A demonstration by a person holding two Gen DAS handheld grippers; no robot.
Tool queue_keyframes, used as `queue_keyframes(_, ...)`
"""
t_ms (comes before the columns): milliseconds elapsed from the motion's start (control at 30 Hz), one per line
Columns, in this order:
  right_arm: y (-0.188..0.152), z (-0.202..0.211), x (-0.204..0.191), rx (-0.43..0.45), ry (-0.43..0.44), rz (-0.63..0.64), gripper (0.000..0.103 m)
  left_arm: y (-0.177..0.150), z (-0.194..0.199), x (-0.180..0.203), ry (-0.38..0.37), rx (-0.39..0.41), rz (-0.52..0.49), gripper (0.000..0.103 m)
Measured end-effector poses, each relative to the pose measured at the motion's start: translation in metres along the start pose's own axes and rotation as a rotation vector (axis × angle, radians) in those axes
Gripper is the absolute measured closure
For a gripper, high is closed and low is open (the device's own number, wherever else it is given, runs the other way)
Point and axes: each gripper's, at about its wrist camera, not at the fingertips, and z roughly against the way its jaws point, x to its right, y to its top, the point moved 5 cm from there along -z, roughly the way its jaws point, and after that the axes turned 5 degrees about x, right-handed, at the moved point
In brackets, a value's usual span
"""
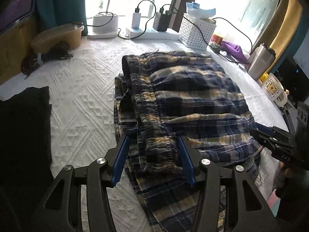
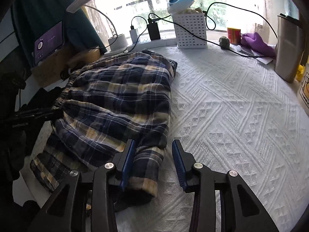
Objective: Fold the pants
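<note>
several things crowded the far edge of your white textured cloth: a white perforated basket, a power strip with chargers and black cables running across to the right, a red tin, a purple cloth and a steel tumbler at far right. a white mug stood near the tumbler. on the left lay a dark garment, a tan lidded container and a coiled dark cord. none of these lay between your grippers and the pants.

the plaid pants lay folded in a thick bundle in the middle of the cloth, elastic waistband along its left side, with looser layers spread underneath toward the near edge.

your left gripper had its jaws apart at about half width, straddling the near end of the gathered waistband; the fabric sat between the blue pads, though you could not tell from this view whether they pressed on it.

your right gripper was at the near right corner of the bundle. its jaws stood apart: the left pad lay against the folded leg end, the right pad hung over bare cloth, clear of the fabric.
</note>
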Motion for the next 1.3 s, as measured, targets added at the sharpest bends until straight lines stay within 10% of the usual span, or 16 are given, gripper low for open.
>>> queue_keyframes(400, -0.005, 0.0, -0.007, -0.033, 0.028, 0.031, 0.081, -0.006, 0.0, 0.001, -0.024, 0.011, -0.008, 0.057)
queue_keyframes(967, 0.008, 0.028, 0.007, 0.016, -0.011, 0.007, 0.081, 0.0, 0.023, -0.013, -0.083, 0.026, 0.036, 0.053)
queue_keyframes(1033, 0.022, 0.025, 0.012, 0.035, -0.023, 0.015, 0.064, 0.007, 0.025, -0.019, -0.081, 0.046, 0.048, 0.05)
queue_keyframes(1100, 0.034, 0.022, 0.014, 0.056, -0.031, 0.016, 0.019, 0.014, 0.023, -0.025, -0.062, 0.057, 0.062, 0.049)
queue_keyframes(1300, 0.06, -0.001, 0.019, 0.062, -0.022, 0.005, 0.018, 0.024, -0.001, -0.038, -0.072, 0.029, 0.109, 0.034)
